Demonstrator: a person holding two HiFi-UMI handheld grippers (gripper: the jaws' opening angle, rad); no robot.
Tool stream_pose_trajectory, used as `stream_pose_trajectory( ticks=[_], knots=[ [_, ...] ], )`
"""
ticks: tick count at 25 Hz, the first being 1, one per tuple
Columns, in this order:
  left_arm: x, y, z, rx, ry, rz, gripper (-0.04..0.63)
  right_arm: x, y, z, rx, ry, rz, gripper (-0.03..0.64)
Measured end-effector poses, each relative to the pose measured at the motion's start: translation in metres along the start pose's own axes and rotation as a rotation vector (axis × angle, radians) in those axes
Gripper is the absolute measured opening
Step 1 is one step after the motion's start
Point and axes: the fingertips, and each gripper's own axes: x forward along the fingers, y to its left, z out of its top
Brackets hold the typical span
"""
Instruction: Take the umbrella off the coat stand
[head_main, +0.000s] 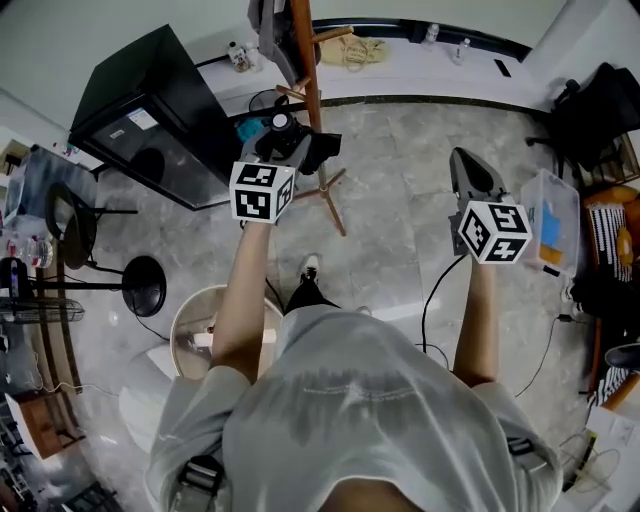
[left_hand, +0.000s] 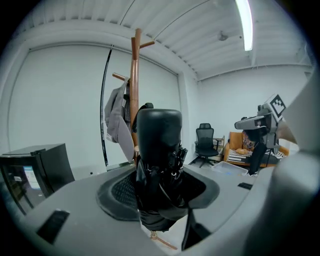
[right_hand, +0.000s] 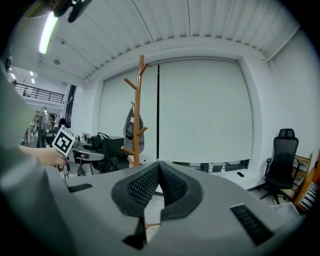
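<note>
Left gripper (left_hand: 159, 189) jaws are clamped on the folded black umbrella (left_hand: 159, 135), held upright near the coat stand (left_hand: 134, 85). Right gripper (right_hand: 159, 172) jaws are pressed together, empty.

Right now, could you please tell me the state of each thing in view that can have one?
left gripper: shut on the umbrella.
umbrella: folded, held between the jaws.
right gripper: shut, empty.
coat stand: upright, with a grey garment hanging on it.
</note>
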Motion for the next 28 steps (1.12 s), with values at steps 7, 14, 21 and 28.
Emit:
stream_pose_trajectory(
  ticks=[7,14,21,28],
  knots=[
    [-0.059,-0.020,0.017,0.008,-0.044,0.000,0.229,-0.006,0.014,0.011,-0.048,-0.027,0.052,0.021],
    [-0.107,-0.029,0.032,0.017,-0.090,0.023,0.229,-0.010,0.037,0.017,-0.084,-0.038,0.103,0.021],
    [-0.119,-0.026,0.037,0.023,-0.102,0.039,0.229,-0.006,0.047,0.020,-0.118,-0.029,0.115,0.021],
    [-0.118,-0.025,0.038,0.026,-0.105,0.034,0.229,-0.004,0.050,0.022,-0.152,-0.020,0.104,0.021]
  ],
)
